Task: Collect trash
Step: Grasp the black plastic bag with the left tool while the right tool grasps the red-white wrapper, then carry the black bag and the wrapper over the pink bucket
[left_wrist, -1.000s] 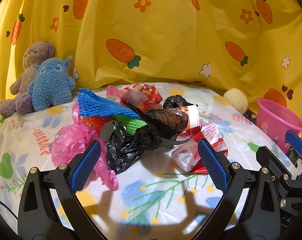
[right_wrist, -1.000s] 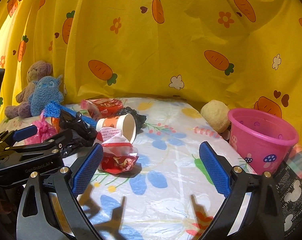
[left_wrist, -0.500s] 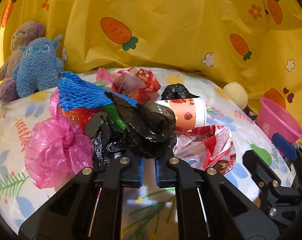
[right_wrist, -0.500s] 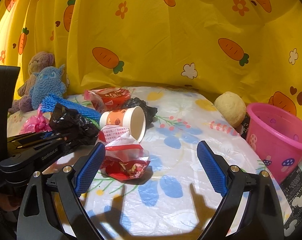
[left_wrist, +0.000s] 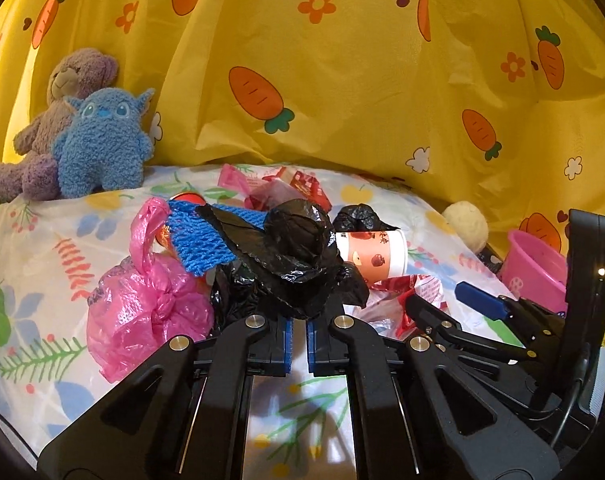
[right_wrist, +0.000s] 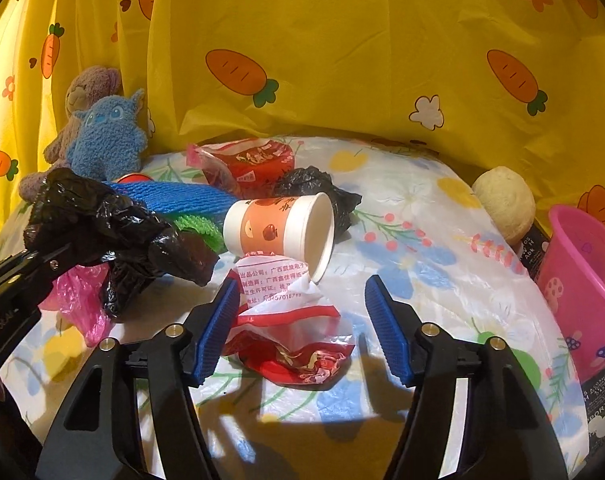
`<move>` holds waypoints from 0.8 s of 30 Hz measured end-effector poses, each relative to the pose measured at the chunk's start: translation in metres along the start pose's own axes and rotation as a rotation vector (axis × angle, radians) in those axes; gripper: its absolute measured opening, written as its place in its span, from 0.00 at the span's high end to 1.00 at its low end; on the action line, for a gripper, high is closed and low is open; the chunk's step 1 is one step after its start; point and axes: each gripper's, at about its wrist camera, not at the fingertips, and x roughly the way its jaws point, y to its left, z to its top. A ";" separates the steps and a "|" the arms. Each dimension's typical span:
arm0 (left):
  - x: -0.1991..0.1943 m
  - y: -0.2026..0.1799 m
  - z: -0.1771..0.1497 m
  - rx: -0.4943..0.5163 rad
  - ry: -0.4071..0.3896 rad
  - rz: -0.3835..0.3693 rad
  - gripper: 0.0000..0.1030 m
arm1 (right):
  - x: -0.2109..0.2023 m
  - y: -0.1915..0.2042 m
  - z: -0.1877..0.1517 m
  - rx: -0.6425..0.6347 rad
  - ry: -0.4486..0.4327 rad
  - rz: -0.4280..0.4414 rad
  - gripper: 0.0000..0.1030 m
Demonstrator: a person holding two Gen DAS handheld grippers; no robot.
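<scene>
The left gripper (left_wrist: 298, 346) has its jaws clenched on the black plastic bag (left_wrist: 298, 264). The right gripper (right_wrist: 298, 328) has its jaws closing around the red-and-white wrapper (right_wrist: 290, 332), the left pad touching it, not yet gripping.

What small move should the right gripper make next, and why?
Probably finish closing on the red and white wrapper. The right gripper is closing with the wrapper between its open jaws, pads not yet pressing it. The left gripper is shut on the black bag.
</scene>
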 end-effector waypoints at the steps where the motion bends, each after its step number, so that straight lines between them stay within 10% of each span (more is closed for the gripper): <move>1: 0.000 0.000 0.000 0.000 0.002 -0.001 0.96 | 0.001 0.000 -0.001 -0.002 0.008 0.006 0.50; 7: -0.002 -0.004 -0.002 0.005 0.002 -0.021 0.96 | -0.003 0.002 -0.006 -0.032 0.004 0.002 0.74; 24: -0.025 -0.033 -0.002 0.038 -0.035 -0.124 0.97 | -0.089 -0.039 -0.027 0.053 -0.194 -0.048 0.76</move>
